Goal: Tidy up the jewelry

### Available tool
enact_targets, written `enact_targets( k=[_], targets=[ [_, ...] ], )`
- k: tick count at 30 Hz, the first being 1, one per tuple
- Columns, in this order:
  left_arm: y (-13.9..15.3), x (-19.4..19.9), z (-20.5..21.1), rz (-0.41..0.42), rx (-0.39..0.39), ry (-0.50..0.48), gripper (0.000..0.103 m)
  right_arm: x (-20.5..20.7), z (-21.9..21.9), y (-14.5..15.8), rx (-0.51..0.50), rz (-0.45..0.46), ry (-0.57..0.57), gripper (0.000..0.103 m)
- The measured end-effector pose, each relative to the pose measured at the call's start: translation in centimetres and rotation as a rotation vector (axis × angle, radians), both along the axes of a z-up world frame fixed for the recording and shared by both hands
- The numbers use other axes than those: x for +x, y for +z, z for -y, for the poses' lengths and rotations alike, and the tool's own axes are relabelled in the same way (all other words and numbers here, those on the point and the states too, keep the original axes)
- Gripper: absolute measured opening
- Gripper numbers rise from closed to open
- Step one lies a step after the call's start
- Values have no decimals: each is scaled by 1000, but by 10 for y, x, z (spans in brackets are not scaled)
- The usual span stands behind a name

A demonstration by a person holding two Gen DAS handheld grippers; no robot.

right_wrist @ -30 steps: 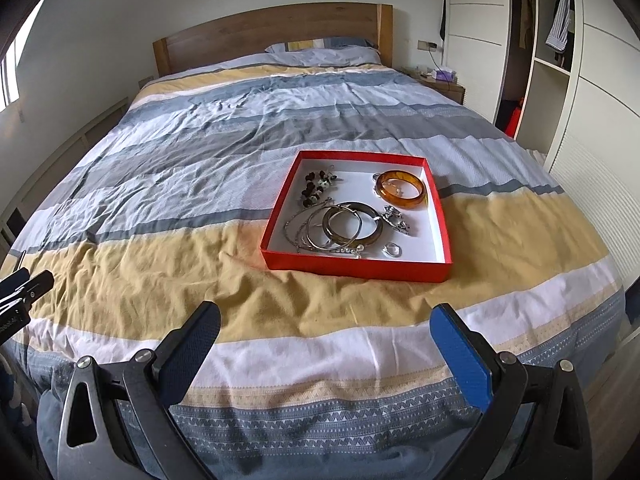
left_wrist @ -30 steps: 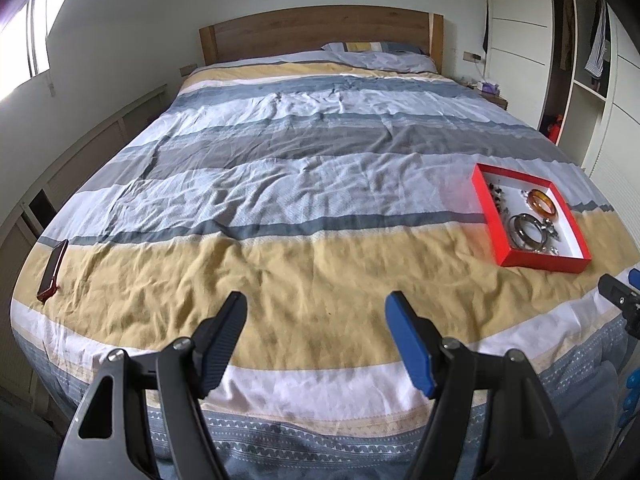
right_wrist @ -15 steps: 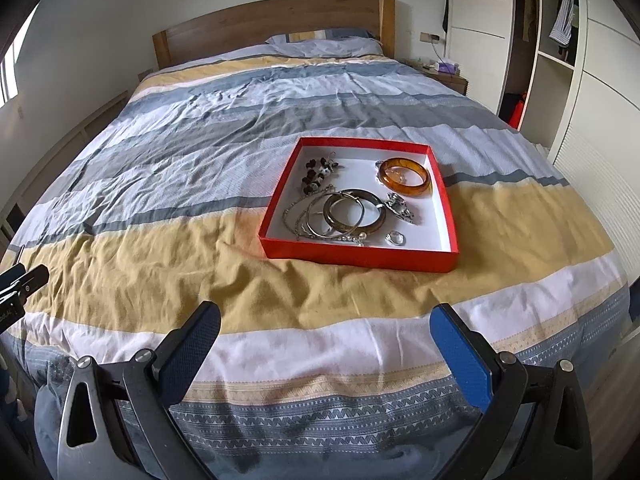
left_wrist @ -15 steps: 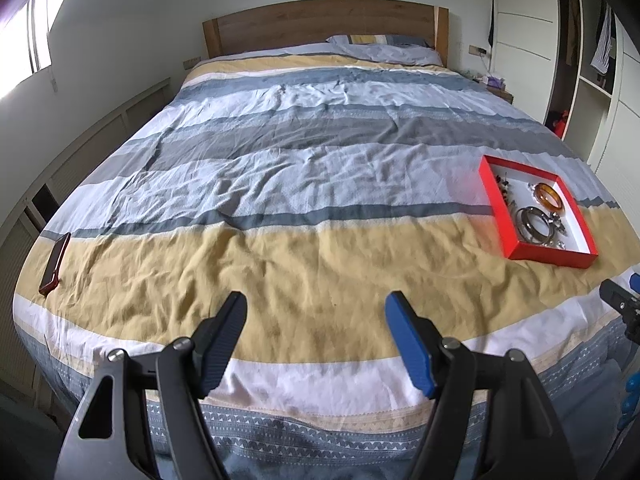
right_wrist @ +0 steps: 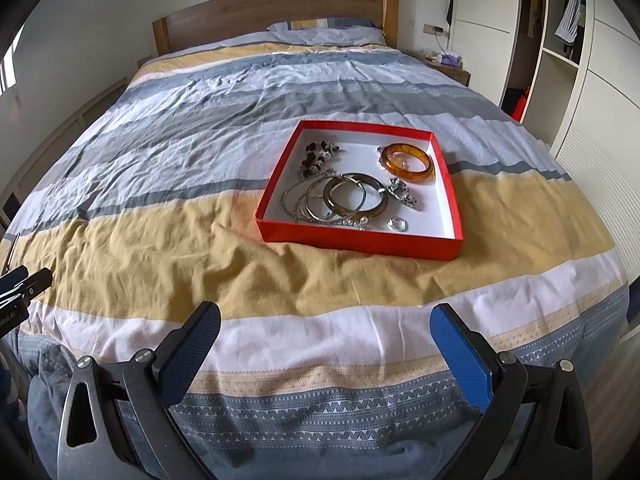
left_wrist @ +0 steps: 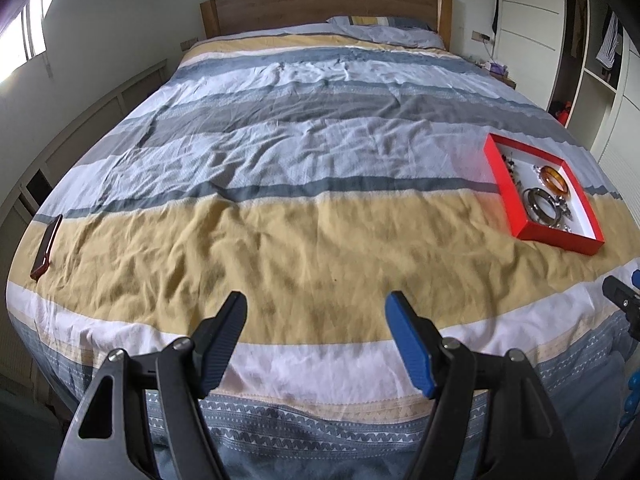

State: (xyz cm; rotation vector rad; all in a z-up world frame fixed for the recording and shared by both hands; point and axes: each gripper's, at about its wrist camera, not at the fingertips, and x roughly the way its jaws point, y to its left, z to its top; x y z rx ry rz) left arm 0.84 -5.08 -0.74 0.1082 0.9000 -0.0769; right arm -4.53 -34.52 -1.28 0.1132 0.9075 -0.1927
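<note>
A red tray point(right_wrist: 356, 239) with a white floor lies on the striped bedspread, ahead of my right gripper point(right_wrist: 326, 322). In it are an amber bangle point(right_wrist: 408, 160), a dark bangle point(right_wrist: 356, 194) over thin silver hoops, a dark beaded piece point(right_wrist: 316, 158), a silver charm point(right_wrist: 402, 194) and a small clear ring point(right_wrist: 397, 224). The right gripper is open and empty above the bed's foot edge. The tray also shows at the right of the left wrist view point(left_wrist: 504, 176). My left gripper point(left_wrist: 316, 312) is open and empty, well left of the tray.
A dark red flat case point(left_wrist: 46, 248) lies near the bed's left edge. The wooden headboard point(right_wrist: 276, 12) and pillow are far back. A nightstand point(right_wrist: 444, 62) and open wardrobe point(right_wrist: 560, 44) stand on the right. A wall with a window runs along the left.
Both grippers have moved forward and tilted down a little toward the bed; the tray appears slightly nearer in the right view. Both stay open and empty.
</note>
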Motion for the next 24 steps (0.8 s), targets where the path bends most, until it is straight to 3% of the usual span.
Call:
enact_targets(
  k=[24],
  targets=[
    [-13, 0, 1, -29, 5, -6, 70, -1, 2, -13, 2, -28, -3, 102]
  ],
)
